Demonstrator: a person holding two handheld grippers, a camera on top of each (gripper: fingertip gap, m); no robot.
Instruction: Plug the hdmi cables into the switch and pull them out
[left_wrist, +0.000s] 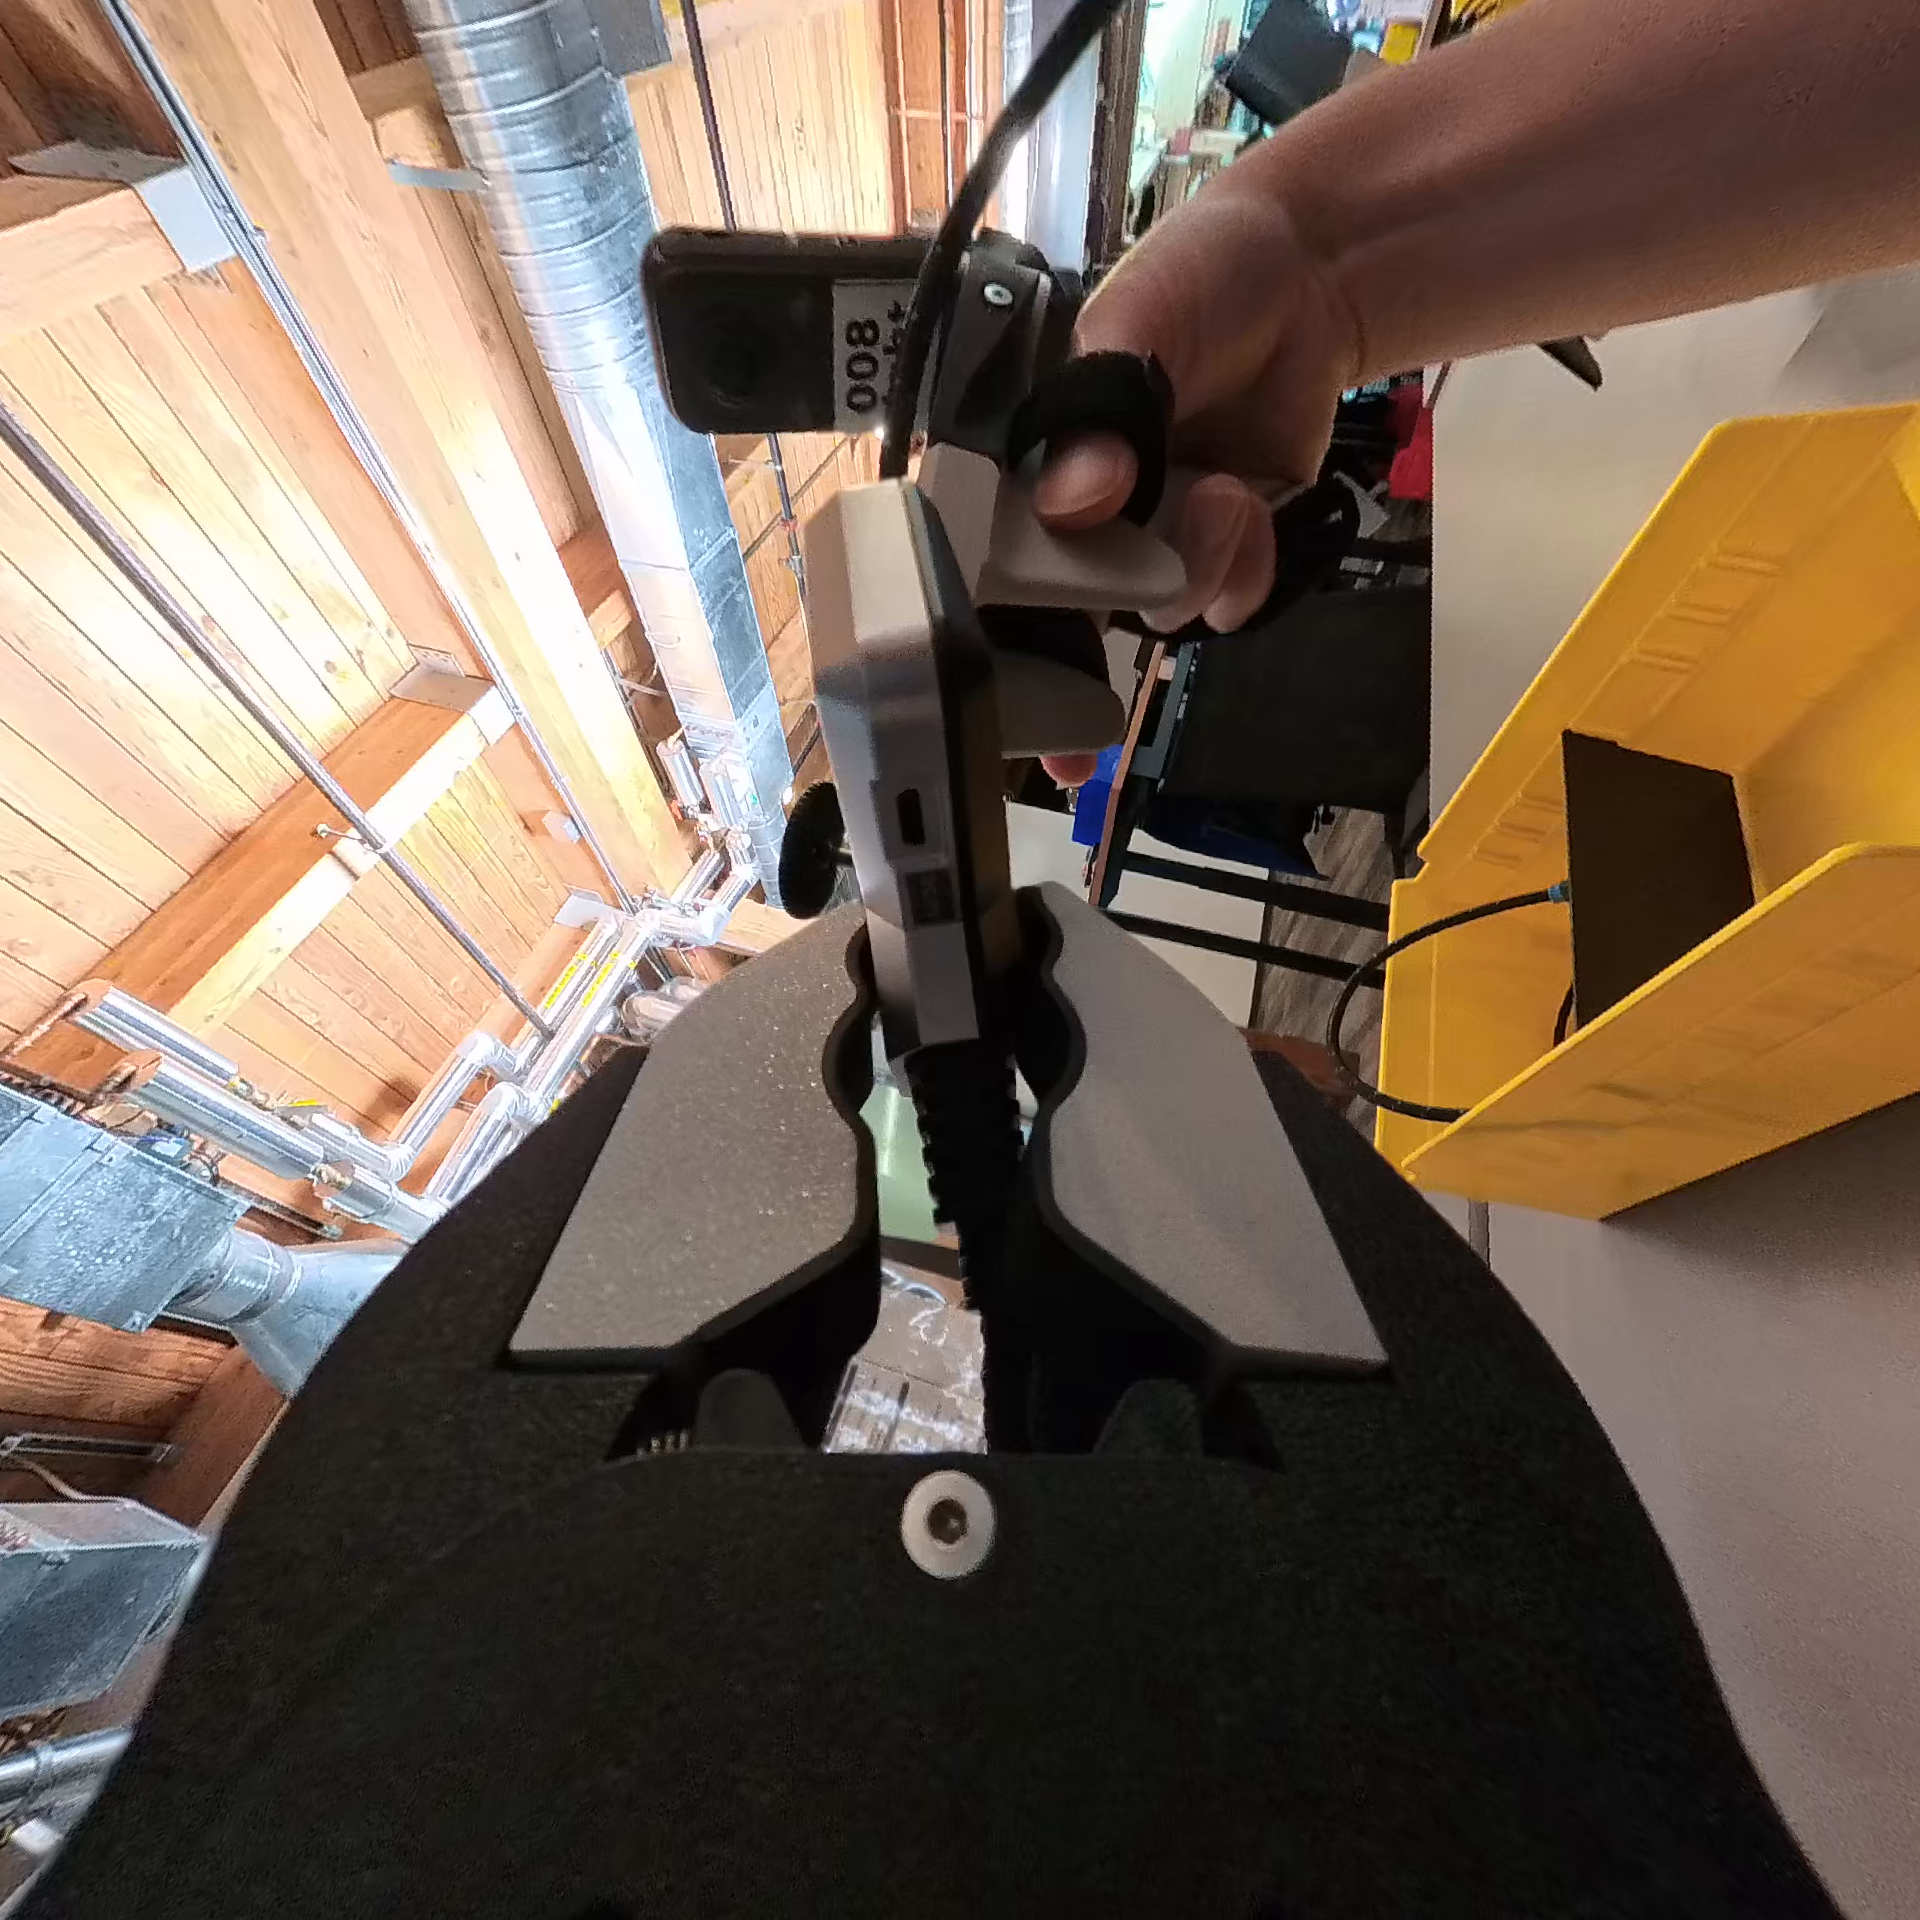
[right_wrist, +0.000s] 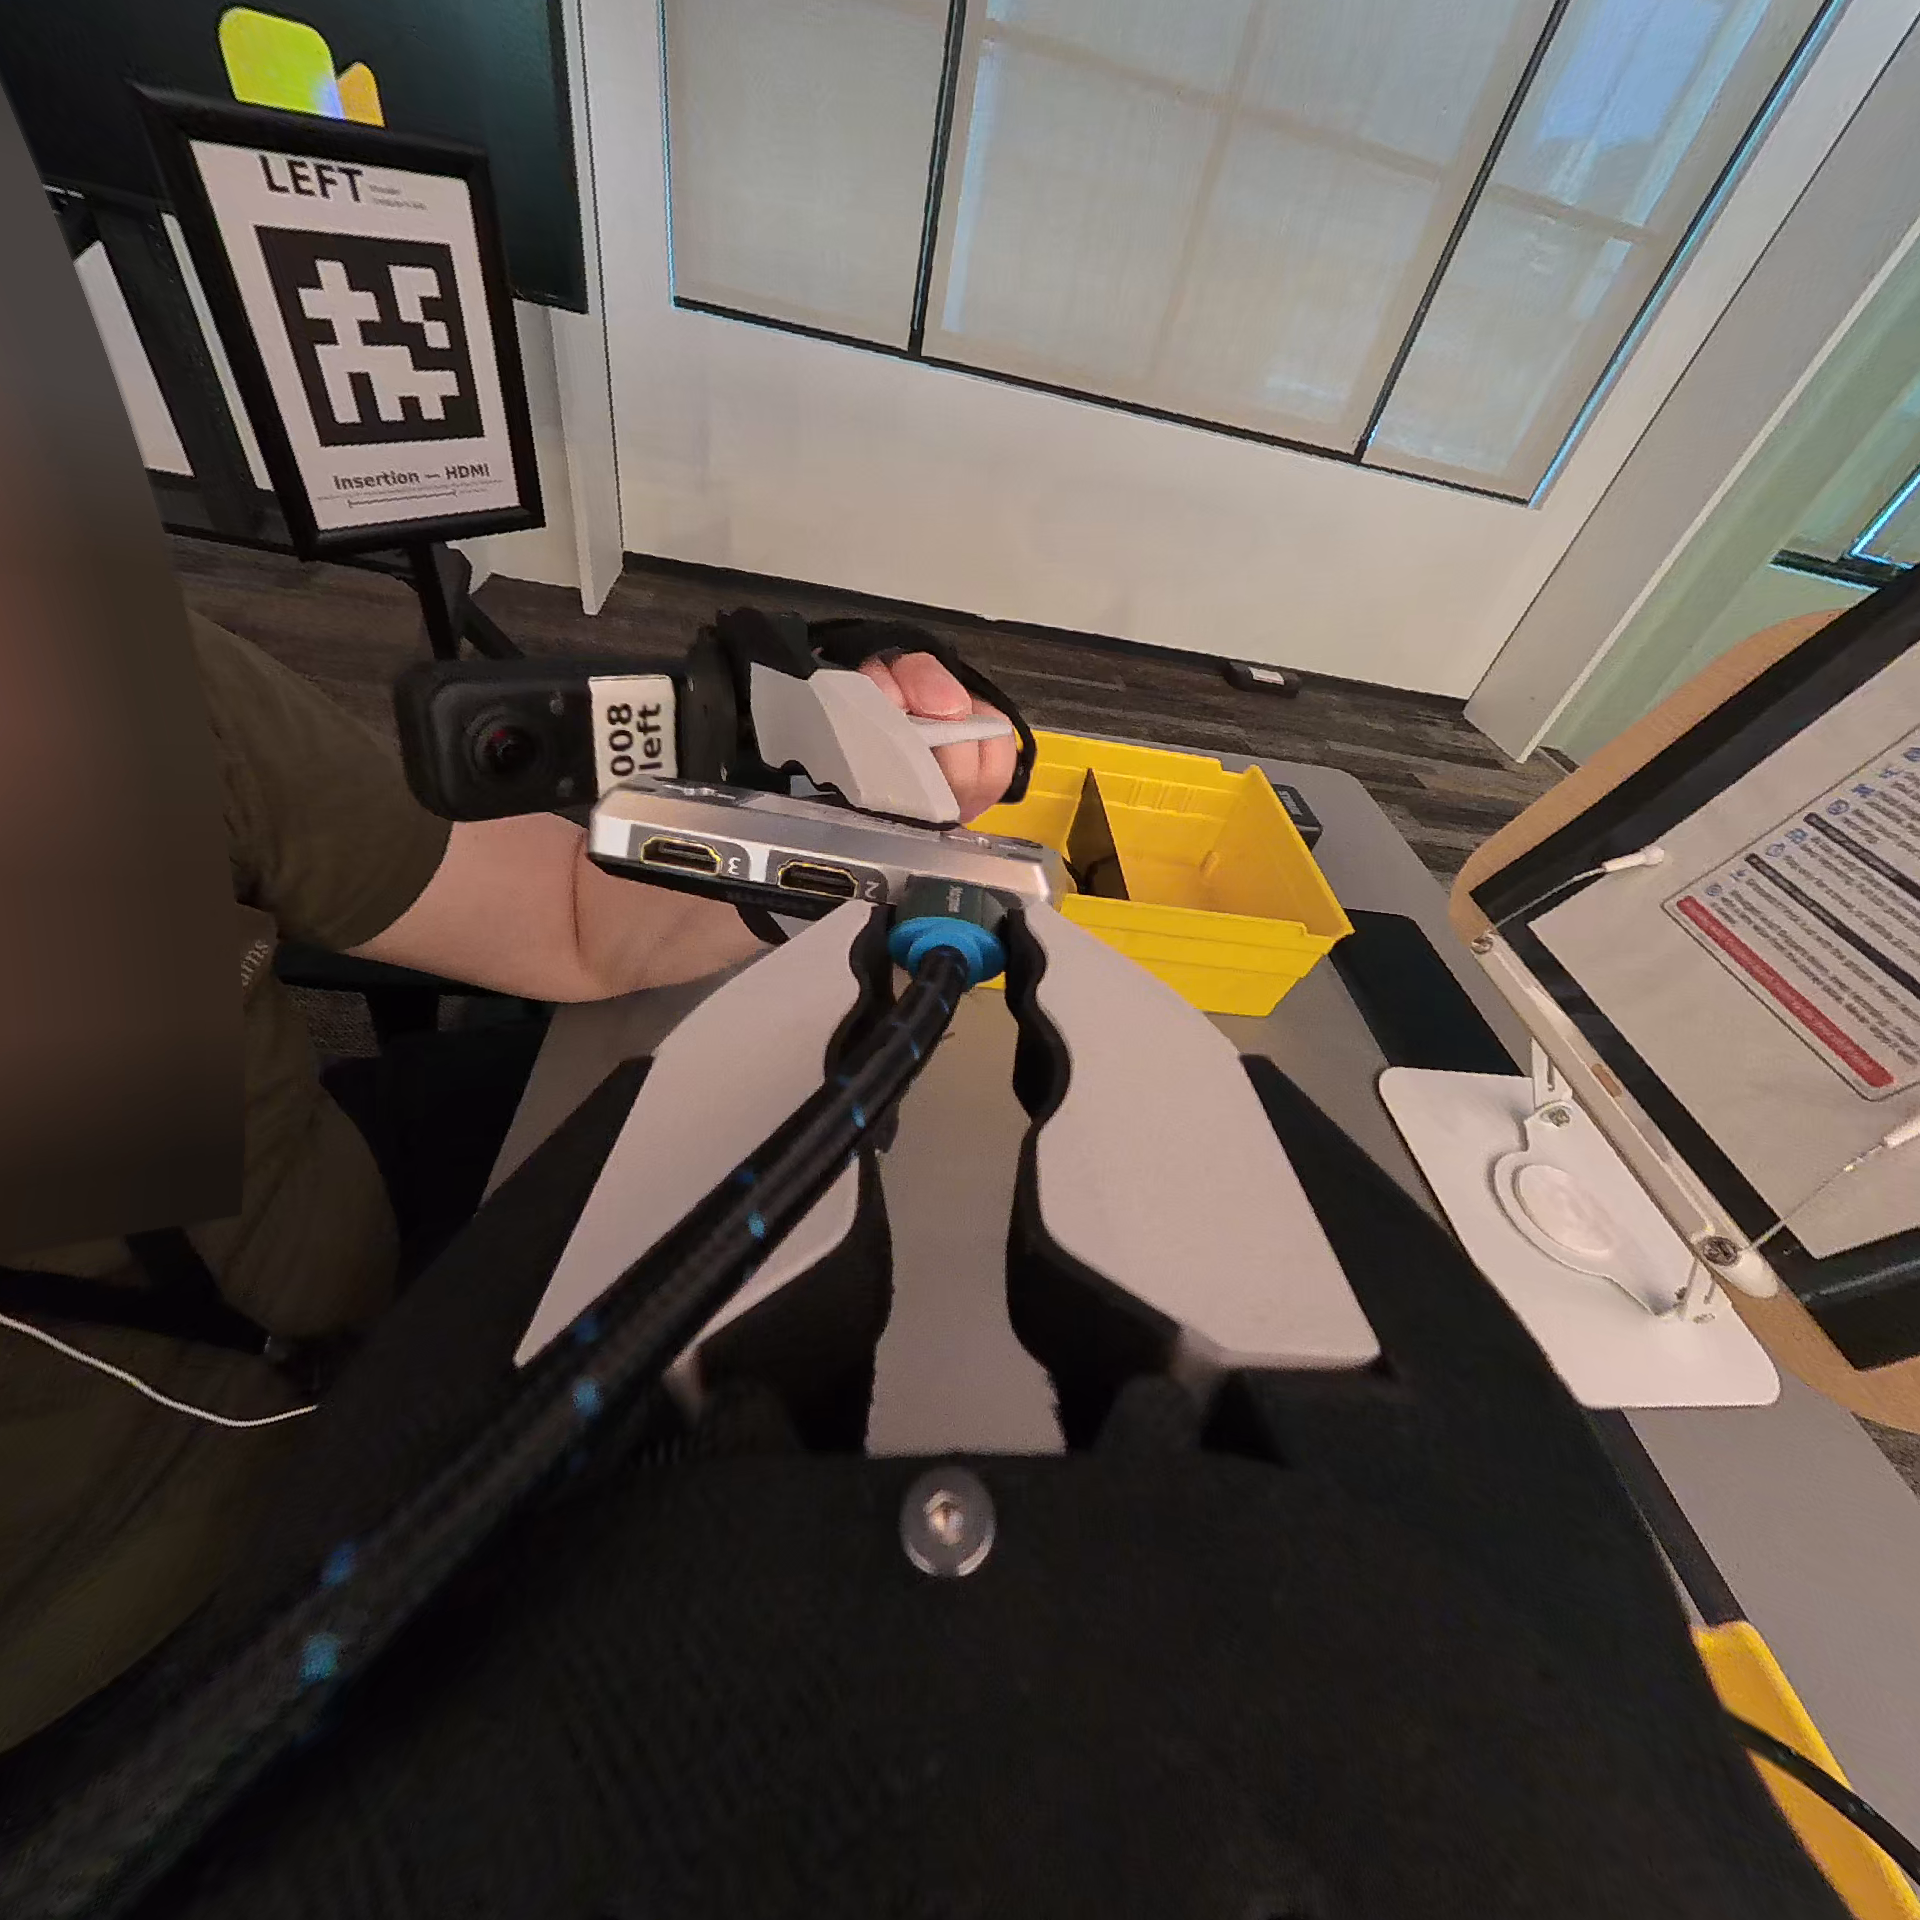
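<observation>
My left gripper (left_wrist: 956, 935) is shut on the silver HDMI switch (left_wrist: 883, 727) and holds it edge-on in the air. A black ribbed cable end (left_wrist: 966, 1143) runs back between its fingers. In the right wrist view the switch (right_wrist: 810, 831) shows two empty ports, with the left gripper (right_wrist: 873, 758) clamped on it. My right gripper (right_wrist: 945, 930) is shut on the HDMI plug (right_wrist: 951, 896) with the blue collar, which sits in the switch's rightmost port. Its black braided cable (right_wrist: 727, 1247) trails back to the lower left. The right gripper (left_wrist: 1039, 582) also shows beyond the switch.
A yellow bin (right_wrist: 1195, 894) with a black divider stands on the grey table (right_wrist: 1766, 1507) behind the switch; a black cable (left_wrist: 1455, 935) lies in the bin (left_wrist: 1662, 831). A framed screen on a white stand (right_wrist: 1558, 1247) is at the right. A marker sign (right_wrist: 353, 343) stands at the back left. Left and right tips are no more than a few centimetres apart.
</observation>
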